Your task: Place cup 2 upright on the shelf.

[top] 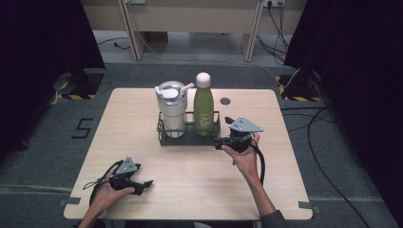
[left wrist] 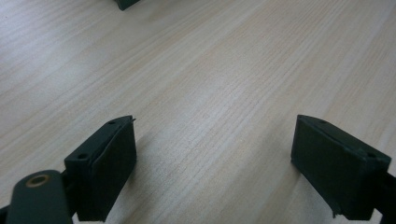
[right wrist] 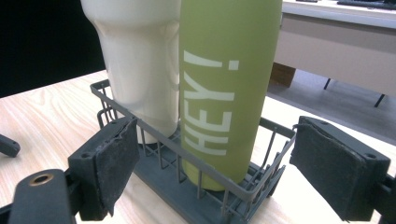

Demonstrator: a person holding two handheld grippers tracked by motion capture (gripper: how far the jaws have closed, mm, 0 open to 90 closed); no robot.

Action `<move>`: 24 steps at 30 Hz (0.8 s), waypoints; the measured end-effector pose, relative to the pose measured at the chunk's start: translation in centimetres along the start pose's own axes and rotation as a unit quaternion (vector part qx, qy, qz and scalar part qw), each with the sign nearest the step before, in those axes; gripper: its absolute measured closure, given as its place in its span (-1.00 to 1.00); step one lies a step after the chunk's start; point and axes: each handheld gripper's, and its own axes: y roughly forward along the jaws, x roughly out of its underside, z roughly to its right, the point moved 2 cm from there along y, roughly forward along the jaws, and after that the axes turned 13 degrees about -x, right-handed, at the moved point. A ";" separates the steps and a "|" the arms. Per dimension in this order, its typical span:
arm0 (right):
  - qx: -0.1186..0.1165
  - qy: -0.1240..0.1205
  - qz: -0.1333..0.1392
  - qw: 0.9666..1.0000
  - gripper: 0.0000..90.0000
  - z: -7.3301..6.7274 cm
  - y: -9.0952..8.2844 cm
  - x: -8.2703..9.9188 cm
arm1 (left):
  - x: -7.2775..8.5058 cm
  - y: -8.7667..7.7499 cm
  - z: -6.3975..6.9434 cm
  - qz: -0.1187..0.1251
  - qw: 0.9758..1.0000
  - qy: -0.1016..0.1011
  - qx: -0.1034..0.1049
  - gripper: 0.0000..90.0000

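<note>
right gripper | jaws wide, lined up at green bottle, probably to grip it | wire rack keeps it upright by tumbler | left gripper wide, idle on table

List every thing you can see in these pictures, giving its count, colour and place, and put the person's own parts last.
Bottle: one, green with a pale cap, upright in the rack's right half.
Tumbler: one, cream with lid and straw, upright in the rack's left half.
Rack: one, dark grey wire, table's middle.
Table: one, light wood.
Left gripper: one, black, open, at the table's near left.
Right gripper: one, black, open, at the rack's right end.
Hands: two, one holding each gripper.
</note>
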 end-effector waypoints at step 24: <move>-0.003 0.016 -0.004 1.000 -0.66 -1.0 -0.8 2.1 | 0.0 0.0 0.1 0.001 1.000 0.003 0.002 -0.69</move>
